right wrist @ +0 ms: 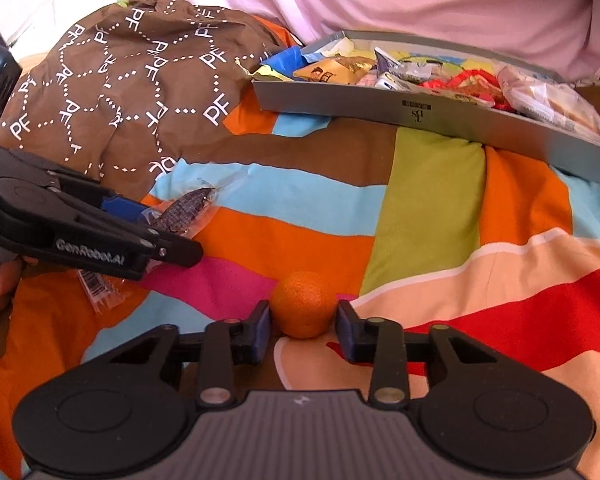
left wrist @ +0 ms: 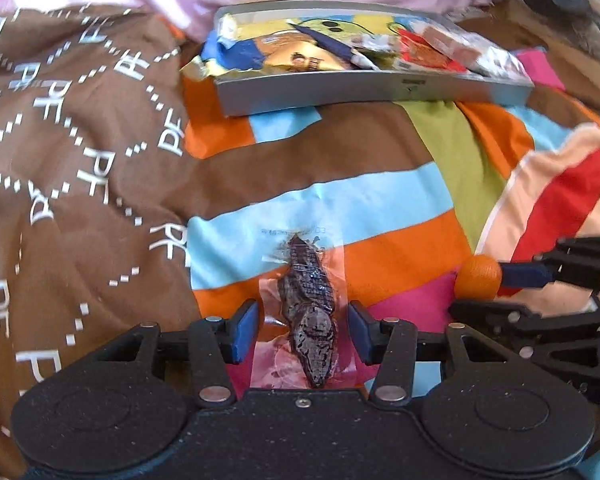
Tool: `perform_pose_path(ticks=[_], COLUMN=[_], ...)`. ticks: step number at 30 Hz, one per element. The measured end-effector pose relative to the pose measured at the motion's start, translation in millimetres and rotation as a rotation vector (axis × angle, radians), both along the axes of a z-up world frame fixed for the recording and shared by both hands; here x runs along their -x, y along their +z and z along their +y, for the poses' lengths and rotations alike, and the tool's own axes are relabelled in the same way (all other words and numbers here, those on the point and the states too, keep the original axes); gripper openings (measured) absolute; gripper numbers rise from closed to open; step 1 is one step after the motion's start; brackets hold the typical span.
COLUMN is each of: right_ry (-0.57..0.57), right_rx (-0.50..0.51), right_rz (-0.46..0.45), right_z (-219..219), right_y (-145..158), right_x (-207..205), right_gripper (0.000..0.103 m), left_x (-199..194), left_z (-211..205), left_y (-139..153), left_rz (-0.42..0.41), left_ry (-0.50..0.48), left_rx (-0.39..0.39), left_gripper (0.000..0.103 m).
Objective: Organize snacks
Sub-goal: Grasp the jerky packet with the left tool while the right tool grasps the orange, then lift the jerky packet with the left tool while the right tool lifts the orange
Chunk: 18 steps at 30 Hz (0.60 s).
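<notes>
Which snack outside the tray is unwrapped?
The orange, between the right gripper's fingers. The other loose snack, the dark piece at the left gripper, is sealed in clear plastic.

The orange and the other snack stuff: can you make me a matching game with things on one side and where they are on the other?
Things:
1. orange
2. clear packet with a dark snack
3. grey tray
4. brown cloth with white letters

Places:
A. between the left gripper's fingers
B. holds many wrapped snacks
C. between the right gripper's fingers
D. bunched beside the tray

Pairs: 1-C, 2-A, 3-B, 4-D
</notes>
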State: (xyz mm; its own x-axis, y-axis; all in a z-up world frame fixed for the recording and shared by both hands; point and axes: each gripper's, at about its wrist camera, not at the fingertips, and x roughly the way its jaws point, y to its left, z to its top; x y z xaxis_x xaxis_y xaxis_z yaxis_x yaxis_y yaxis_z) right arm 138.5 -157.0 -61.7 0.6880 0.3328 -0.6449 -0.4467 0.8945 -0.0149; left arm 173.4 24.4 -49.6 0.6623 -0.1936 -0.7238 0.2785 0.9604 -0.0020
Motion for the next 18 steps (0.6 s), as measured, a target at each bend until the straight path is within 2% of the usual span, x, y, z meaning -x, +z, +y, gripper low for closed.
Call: perform_pose_path(ticks=[3,11,15,18], right_ry=[0.001,-0.023,-0.041,-0.050], right_rx=[0.019,0.009,-0.026,-0.039], right_rz=[-0.020,-0.081,-0.136,-0.173], right_z=[2.9,-1.6,-7.3,-9.5], right_y=[0.1,4.0,9.8,13.3], right_x=[2.8,11.1,18.8,23.9], right_gripper=[0.038,0.037,0.037,0.037], left_x=[2.6,11.2,24.8,34.2], left_z=[-1.0,3.1,5.4,0.5], left_y=[0.1,4.6,17.2,26.1], left_rz=[-0.011,-0.020,-0.088,-0.141], left_ry=[-0.003,0.044,0.065,0.069], left_rx=[-0.017,0.019,0.071,0.064], left_gripper=[0.048,0.047,0.047,0.047])
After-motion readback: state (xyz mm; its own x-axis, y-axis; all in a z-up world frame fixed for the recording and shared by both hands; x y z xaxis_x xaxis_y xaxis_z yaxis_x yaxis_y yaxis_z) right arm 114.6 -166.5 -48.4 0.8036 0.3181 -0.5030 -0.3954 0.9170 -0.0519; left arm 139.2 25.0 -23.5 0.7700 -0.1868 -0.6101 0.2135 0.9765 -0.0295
